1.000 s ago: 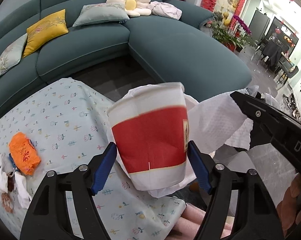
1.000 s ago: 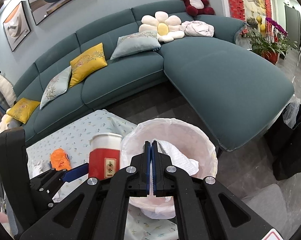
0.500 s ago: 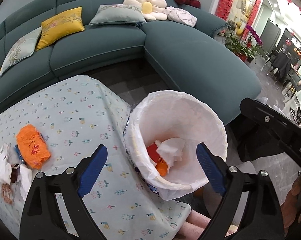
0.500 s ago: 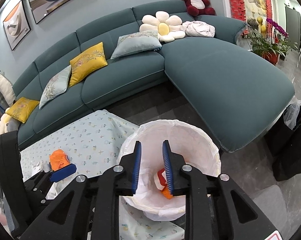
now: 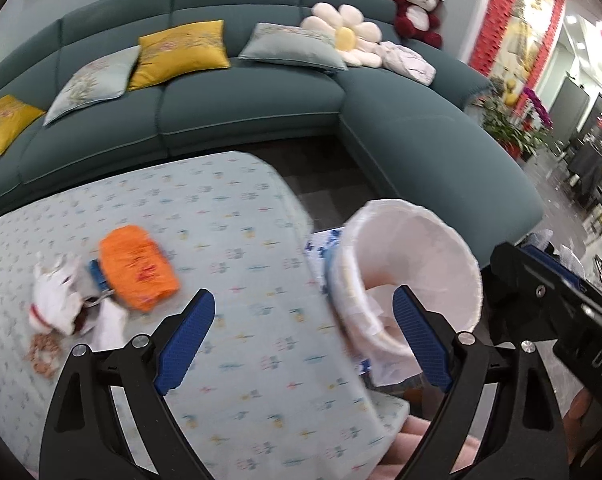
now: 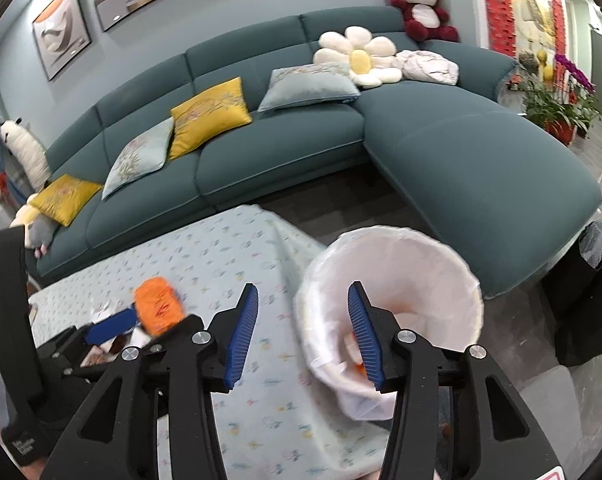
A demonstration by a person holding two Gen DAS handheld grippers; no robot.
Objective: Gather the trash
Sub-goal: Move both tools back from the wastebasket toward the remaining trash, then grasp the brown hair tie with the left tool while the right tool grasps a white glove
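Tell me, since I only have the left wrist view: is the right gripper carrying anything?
Observer: No. The right gripper has nothing between its jaws, which are opening.
Operator: What lies at the bottom of the bin?
Observer: From the right wrist view, the bin holds orange and white trash low inside, partly hidden behind one jaw.

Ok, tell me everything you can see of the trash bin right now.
The trash bin is round and lined with a thin white plastic bag folded over its rim. It stands off the edge of the floral-clothed table, apparently touching the hanging cloth. Crumpled white paper and something orange-red lie at the bottom. Neither hand-held gripper touches it.
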